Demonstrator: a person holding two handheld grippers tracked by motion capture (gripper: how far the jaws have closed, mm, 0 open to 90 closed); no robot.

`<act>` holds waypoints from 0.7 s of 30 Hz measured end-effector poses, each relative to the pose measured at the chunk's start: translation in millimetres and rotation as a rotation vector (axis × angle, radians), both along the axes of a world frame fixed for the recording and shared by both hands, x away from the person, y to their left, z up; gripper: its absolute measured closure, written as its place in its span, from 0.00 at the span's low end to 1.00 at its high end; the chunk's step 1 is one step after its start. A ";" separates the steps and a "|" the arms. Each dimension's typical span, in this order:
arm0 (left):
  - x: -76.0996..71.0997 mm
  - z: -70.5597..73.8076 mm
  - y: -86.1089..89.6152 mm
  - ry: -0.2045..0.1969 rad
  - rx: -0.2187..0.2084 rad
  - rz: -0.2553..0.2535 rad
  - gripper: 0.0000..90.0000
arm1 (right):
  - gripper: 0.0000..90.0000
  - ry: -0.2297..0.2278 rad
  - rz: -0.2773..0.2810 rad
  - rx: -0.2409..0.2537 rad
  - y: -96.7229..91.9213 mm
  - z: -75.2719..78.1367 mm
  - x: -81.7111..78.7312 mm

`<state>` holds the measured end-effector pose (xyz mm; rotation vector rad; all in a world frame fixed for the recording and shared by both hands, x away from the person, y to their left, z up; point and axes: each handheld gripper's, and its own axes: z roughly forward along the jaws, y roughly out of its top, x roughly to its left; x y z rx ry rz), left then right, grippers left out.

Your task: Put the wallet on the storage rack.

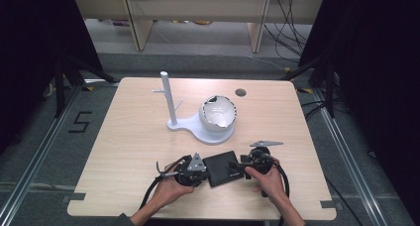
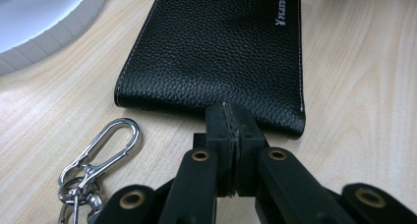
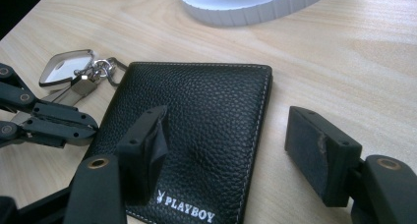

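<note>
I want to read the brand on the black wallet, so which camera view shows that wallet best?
The right gripper view: the black leather wallet lies close up, its stamped logo readable near the bottom edge. The left gripper view shows its grain and stitching, with the logo small at the far corner. The high view shows it as a small dark rectangle.

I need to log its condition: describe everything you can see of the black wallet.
The black wallet is closed and lies flat on the wooden table, near the white stand's base. It looks like pebbled leather with pale edge stitching and a silver PLAYBOY logo at one corner. The left gripper is shut at its edge; the right gripper is open, one jaw resting on the cover, the other beside it.
</note>
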<state>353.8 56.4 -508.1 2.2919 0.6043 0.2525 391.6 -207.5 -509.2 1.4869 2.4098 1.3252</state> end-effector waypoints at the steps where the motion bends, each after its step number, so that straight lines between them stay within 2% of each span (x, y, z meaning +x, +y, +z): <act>1: -0.4 0.9 0.4 -0.001 0.014 -0.011 0.98 | 0.39 0.001 -0.002 0.005 0.0 -0.3 0.5; 4: -1.6 -0.6 -1.4 0.016 -0.008 -0.013 0.98 | 0.40 0.017 -0.007 0.013 0.0 -2.6 2.8; 6: -2.0 -0.8 -2.4 0.007 0.008 -0.022 0.98 | 0.40 0.021 -0.004 0.028 0.5 -2.9 3.4; 9: -2.6 -1.4 -2.9 0.022 -0.003 -0.026 0.97 | 0.42 0.034 0.003 0.059 1.7 -4.4 4.3; 11: -2.4 -1.3 -2.4 0.018 0.010 -0.036 0.97 | 0.41 0.054 -0.015 0.057 3.0 -4.9 4.9; 13: -2.3 -1.7 -2.4 0.019 0.009 -0.037 0.97 | 0.40 0.064 -0.012 0.097 1.0 -5.2 4.9; 15: -2.4 -2.1 -2.3 0.019 0.003 -0.037 0.97 | 0.42 0.106 -0.044 0.139 -0.7 -5.8 5.4; 21: -3.3 -1.7 -3.0 0.014 0.010 -0.032 0.97 | 0.46 0.143 -0.056 0.171 -3.7 -6.4 5.9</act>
